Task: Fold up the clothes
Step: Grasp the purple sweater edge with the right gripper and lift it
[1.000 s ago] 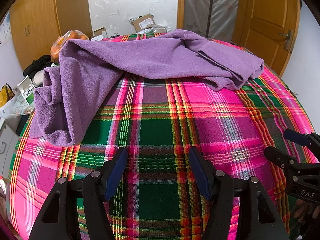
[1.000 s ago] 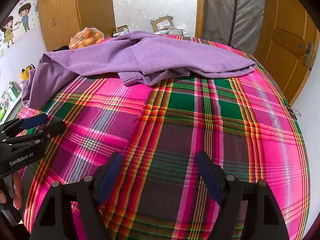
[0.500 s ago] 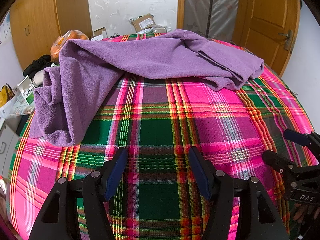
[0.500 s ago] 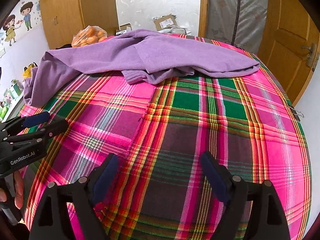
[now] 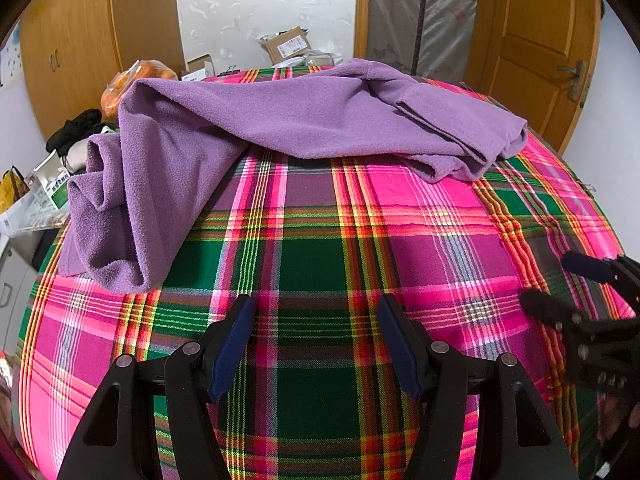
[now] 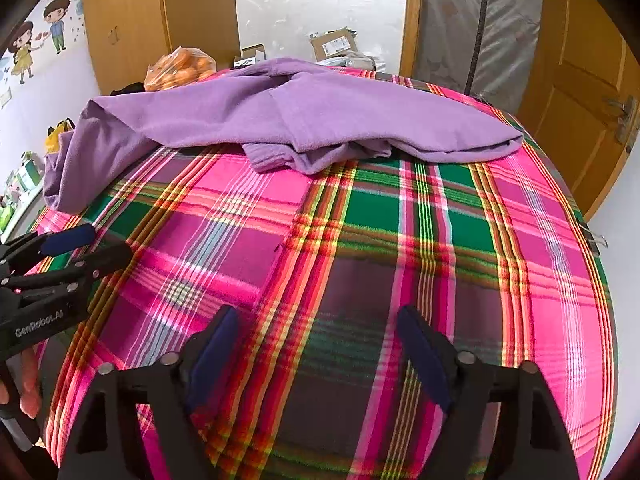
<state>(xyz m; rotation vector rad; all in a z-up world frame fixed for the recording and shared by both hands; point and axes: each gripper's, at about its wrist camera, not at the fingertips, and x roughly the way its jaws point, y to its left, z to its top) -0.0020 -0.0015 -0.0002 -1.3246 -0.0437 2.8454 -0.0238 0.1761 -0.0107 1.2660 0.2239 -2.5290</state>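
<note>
Purple fleece garment (image 5: 304, 120), rumpled, soft, on plaid cloth (image 5: 320, 248). My left gripper (image 5: 316, 312) and right gripper (image 6: 316, 320): both released, empty, near it.

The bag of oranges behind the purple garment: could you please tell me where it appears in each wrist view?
Left wrist view: the bag of oranges sits upper left, mostly hidden behind the purple garment.
Right wrist view: the bag sits upper left of centre, more exposed, past the garment's far edge.
Shared landmark: the cardboard box beyond the table.
</note>
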